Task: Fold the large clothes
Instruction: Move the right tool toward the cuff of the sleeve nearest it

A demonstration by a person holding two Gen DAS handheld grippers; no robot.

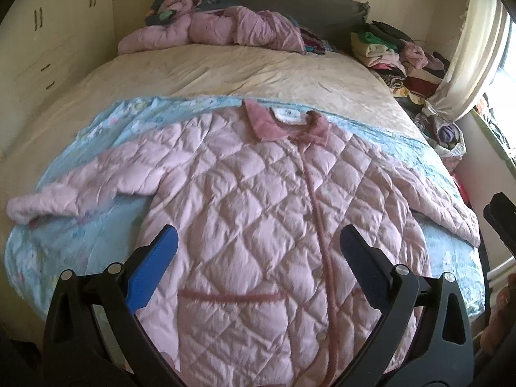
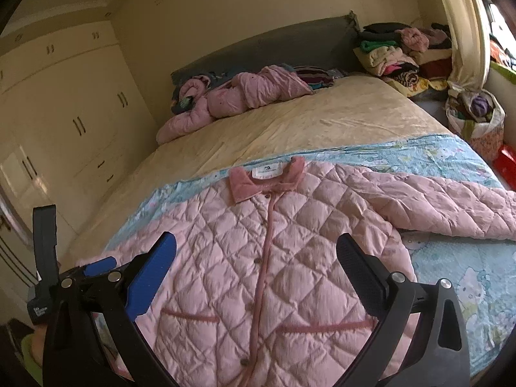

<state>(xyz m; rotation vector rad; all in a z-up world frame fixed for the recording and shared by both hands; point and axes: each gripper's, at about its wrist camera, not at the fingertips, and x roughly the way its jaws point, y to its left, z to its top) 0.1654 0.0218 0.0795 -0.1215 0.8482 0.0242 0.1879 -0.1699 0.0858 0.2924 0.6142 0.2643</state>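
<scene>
A pink quilted jacket (image 1: 258,213) lies flat, front up and buttoned, on a light blue printed blanket (image 1: 74,242) at the near end of the bed. Its darker pink collar (image 1: 287,125) points toward the headboard and both sleeves are spread out to the sides. It also shows in the right wrist view (image 2: 277,251). My left gripper (image 1: 258,242) is open and empty, hovering above the jacket's lower body. My right gripper (image 2: 256,248) is open and empty above the same area, and the left gripper (image 2: 96,266) shows beside it at the left.
A cream bed cover (image 1: 245,74) fills the far half of the bed. Another pink jacket (image 1: 213,29) lies crumpled by the grey headboard (image 2: 274,45). Stacks of folded clothes (image 2: 396,54) and a bag of clothes (image 2: 477,116) stand at the right. Wardrobes (image 2: 64,113) line the left wall.
</scene>
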